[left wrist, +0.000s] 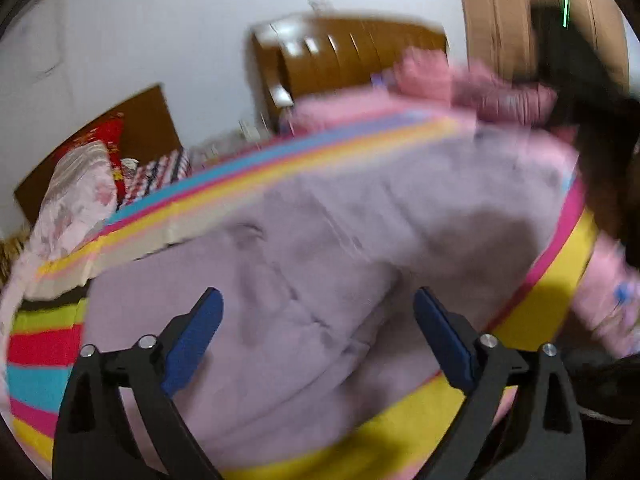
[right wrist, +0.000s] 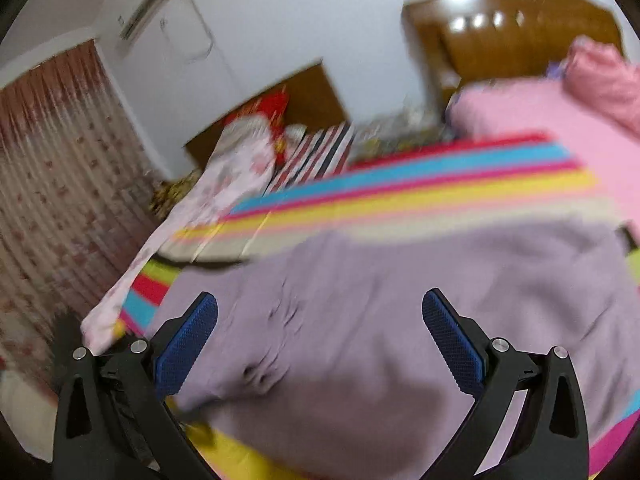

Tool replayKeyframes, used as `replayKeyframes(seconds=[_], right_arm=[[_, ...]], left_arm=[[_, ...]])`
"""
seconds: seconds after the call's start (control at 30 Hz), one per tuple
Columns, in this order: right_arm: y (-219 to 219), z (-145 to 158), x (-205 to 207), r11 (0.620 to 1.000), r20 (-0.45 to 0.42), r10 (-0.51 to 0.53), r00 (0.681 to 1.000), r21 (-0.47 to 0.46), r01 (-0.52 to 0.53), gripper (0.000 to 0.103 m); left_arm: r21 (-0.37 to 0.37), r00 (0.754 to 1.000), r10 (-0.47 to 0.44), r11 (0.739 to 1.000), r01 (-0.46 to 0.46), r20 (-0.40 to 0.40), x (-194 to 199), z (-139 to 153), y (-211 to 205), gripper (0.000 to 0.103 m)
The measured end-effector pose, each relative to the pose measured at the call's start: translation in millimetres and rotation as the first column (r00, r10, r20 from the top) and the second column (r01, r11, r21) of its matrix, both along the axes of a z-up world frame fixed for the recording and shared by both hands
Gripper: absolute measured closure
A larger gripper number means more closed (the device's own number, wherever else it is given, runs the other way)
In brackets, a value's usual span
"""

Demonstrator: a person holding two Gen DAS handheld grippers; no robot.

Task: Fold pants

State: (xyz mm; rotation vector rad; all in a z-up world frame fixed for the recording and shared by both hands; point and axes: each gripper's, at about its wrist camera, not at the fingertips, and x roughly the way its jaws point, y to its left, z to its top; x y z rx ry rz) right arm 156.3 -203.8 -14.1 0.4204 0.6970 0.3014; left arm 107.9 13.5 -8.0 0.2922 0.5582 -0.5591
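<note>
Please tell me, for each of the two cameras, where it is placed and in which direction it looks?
Left wrist view: sits on the left gripper, looks forward and down over the lilac pants on the striped sheet; both blue-padded fingers show, spread open.
Right wrist view: sits on the right gripper, looks forward and down at the lilac pants; its open fingers show too.
Shared: the pants, the striped sheet, the wooden headboard and the white wall.

Black-framed tongs (left wrist: pixel 318 336) (right wrist: pixel 320 338) — ribbed blue pads (right wrist: pixel 452 346), silver screws (two per finger)
</note>
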Motion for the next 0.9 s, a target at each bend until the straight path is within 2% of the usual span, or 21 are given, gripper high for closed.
replayKeyframes(seconds=[0.03,0.1,0.13,0.2,0.27,0.37,0.43,0.57,0.63,0.73,0.8,0.9], right_arm=[[13,-14,5,0.999,-0.054,0.047,0.997,-0.004,-0.047,0.005],[32,-27,4,0.995,-0.108,0.098,0.989,-0.001,-0.099,0.005],[46,-34,5,0.989,-0.125,0.146,0.981,0.016,-0.145,0.005],[65,-39,6,0.978,-0.135,0.204,0.970,0.066,-0.196,0.007],[77,-44,9,0.969,-0.166,0.238,0.957,0.108,-0.222,0.019],[90,-52,10,0.962,-0.253,0.261,0.932,0.146,-0.230,0.021],[93,-56,8,0.954,-0.294,0.282,0.913,0.192,-0.232,0.020],[98,-55,10,0.957,-0.292,0.269,0.918,0.190,-0.220,0.020],[95,-53,17,0.958,-0.292,0.243,0.925,0.221,-0.182,0.020],[98,-49,27,0.967,-0.278,0.207,0.938,0.205,-0.152,0.020],[99,-45,30,0.964,-0.271,0.205,0.941,0.220,-0.147,0.024],[105,-48,35,0.975,-0.314,0.196,0.929,0.164,-0.150,0.034]], left_arm=[[-0.069,0.999,0.034,0.997,-0.033,0.023,-4,8,20,0.001],[-0.131,0.989,0.148,0.981,-0.146,0.007,3,8,57,0.001],[-0.120,0.978,0.207,0.971,-0.208,-0.017,11,5,67,0.001],[-0.082,0.939,0.334,0.937,-0.341,-0.089,30,-9,100,0.002],[-0.088,0.914,0.386,0.913,-0.398,-0.128,38,-17,120,0.002],[-0.112,0.907,0.400,0.903,-0.415,-0.131,35,-21,134,0.002],[-0.108,0.912,0.389,0.909,-0.403,-0.131,37,-24,135,0.002],[-0.057,0.917,0.381,0.919,-0.389,-0.120,15,-45,135,0.002],[-0.055,0.920,0.379,0.921,-0.386,-0.101,11,-48,136,0.002],[-0.069,0.920,0.376,0.920,-0.385,-0.109,8,-49,138,0.002],[-0.073,0.918,0.381,0.918,-0.390,-0.112,4,-49,141,0.002],[-0.072,0.911,0.399,0.910,-0.407,-0.105,-3,-47,149,0.002]])
